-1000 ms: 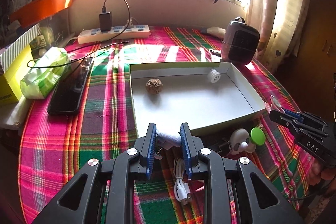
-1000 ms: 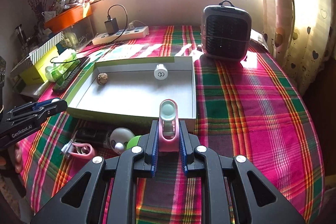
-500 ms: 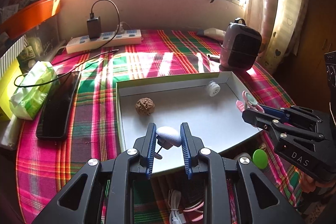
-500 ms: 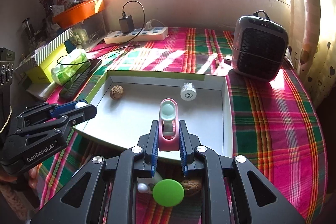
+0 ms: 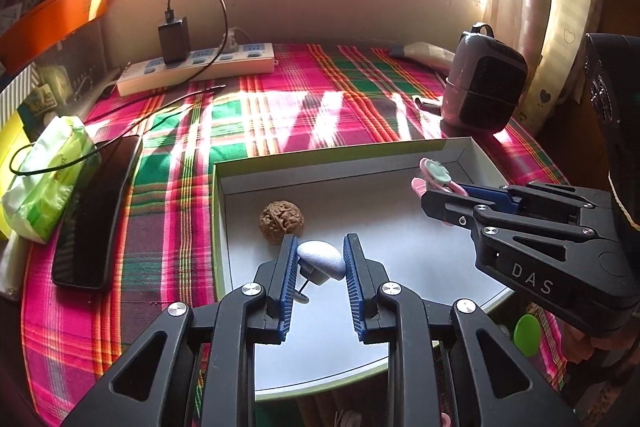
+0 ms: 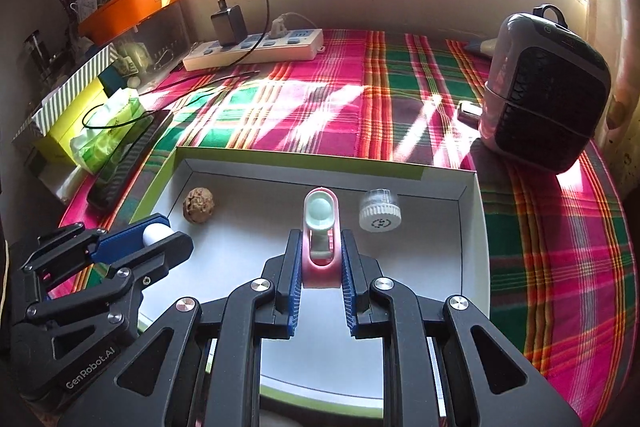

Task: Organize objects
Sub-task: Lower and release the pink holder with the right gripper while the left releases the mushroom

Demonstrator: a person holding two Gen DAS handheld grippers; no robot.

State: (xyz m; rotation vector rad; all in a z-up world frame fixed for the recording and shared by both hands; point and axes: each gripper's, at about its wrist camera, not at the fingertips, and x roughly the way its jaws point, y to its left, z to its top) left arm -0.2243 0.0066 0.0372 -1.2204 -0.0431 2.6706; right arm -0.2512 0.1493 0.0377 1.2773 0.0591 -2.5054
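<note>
Both tongs have moved from the desk edge to over the tray (image 6: 472, 211). Left tongs (image 5: 320, 259) grip a white plug (image 5: 322, 259) beside the walnut (image 5: 281, 222). Right tongs (image 6: 321, 259) clench a pink clip (image 6: 321, 227), its long axis pointing away, tray floor straight below.

Inside the white tray (image 6: 474, 227), the middle and near floor lie bare, so there is room to come down there. A walnut (image 6: 199, 205) sits near the left wall and a white ribbed cap (image 6: 379, 210) by the far wall (both well apart). Beyond the right corner stands the small heater (image 6: 548, 91).
</note>
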